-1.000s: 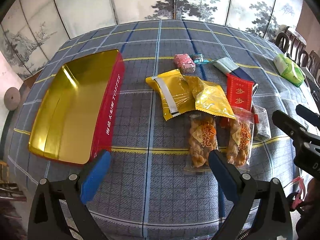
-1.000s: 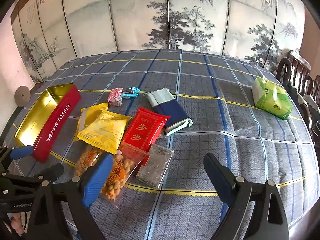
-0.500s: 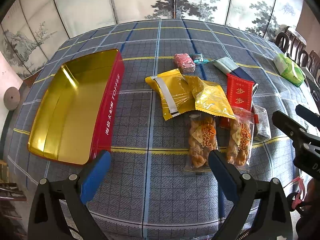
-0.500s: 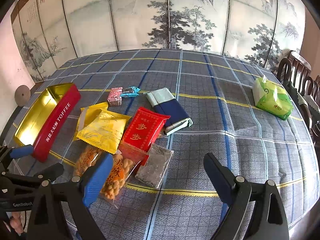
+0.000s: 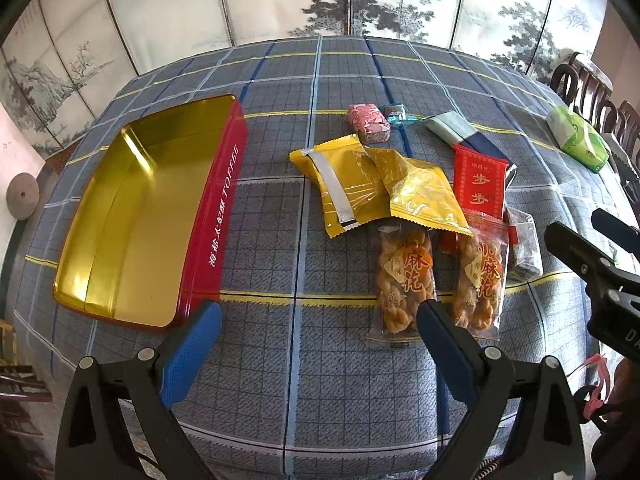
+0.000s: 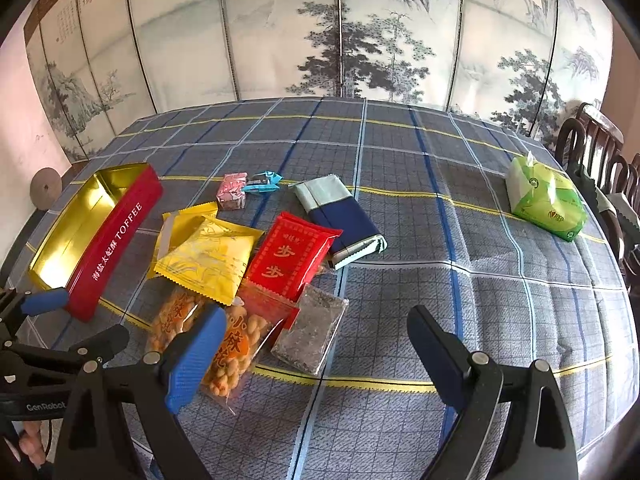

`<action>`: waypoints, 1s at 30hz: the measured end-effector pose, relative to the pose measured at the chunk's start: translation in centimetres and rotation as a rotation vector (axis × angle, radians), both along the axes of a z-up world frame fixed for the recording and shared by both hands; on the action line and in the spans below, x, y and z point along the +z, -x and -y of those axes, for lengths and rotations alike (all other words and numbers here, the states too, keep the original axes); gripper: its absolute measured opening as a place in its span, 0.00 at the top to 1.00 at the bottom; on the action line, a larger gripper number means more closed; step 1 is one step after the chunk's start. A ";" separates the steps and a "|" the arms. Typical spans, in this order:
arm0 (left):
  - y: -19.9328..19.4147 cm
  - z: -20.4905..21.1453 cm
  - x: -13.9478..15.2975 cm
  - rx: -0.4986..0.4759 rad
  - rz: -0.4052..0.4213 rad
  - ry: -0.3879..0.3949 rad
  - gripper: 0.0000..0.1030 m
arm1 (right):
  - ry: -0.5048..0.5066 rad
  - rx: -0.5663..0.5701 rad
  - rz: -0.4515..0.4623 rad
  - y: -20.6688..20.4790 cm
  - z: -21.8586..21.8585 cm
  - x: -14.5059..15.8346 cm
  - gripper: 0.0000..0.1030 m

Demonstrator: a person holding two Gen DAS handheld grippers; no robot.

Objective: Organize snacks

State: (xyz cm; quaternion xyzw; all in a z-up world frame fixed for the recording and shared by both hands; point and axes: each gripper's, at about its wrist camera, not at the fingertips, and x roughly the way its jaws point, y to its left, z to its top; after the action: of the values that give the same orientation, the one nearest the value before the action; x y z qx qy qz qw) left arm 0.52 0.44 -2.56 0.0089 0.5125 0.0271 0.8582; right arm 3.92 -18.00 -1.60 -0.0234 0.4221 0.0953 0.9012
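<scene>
An open red toffee tin (image 5: pixel 132 216) (image 6: pixel 100 236) with a gold inside lies empty at the table's left. To its right the snacks are heaped: two yellow packets (image 5: pixel 360 188) (image 6: pixel 208 254), a red packet (image 5: pixel 478 186) (image 6: pixel 292 256), two clear bags of fried twists (image 5: pixel 404 276) (image 6: pixel 232 344), a grey clear packet (image 6: pixel 310 334), a blue-and-mint packet (image 6: pixel 340 216), a pink sweet (image 5: pixel 368 123) (image 6: pixel 231 192) and a teal sweet (image 6: pixel 262 182). My left gripper (image 5: pixel 318 330) is open above the cloth between tin and twists. My right gripper (image 6: pixel 314 338) is open over the grey packet.
A green tissue pack (image 6: pixel 546 200) (image 5: pixel 578 142) rests at the far right of the plaid tablecloth (image 6: pixel 440 160). Dark wooden chairs (image 6: pixel 596 148) stand beyond the right edge, and a painted folding screen (image 6: pixel 340 32) backs the table. A hand (image 6: pixel 30 446) shows at the lower left.
</scene>
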 end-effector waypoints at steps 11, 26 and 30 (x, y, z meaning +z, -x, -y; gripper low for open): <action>0.3 0.0 -0.6 0.000 -0.006 0.003 0.06 | 0.022 0.015 -0.017 0.3 0.5 -0.5 0.21; 0.0 -0.3 -1.4 -0.011 -0.024 0.004 0.09 | -0.022 0.010 -0.093 -0.2 1.0 -2.5 0.33; -0.2 -0.1 -1.4 -0.023 -0.024 0.008 0.09 | 0.010 0.012 -0.097 -0.7 -0.2 -3.0 0.33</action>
State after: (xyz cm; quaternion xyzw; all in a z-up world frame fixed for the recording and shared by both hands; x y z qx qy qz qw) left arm 0.72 0.55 -3.93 0.0116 0.5226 0.0153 0.8524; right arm 4.61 -17.77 -4.63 -0.0257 0.4654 0.0998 0.8791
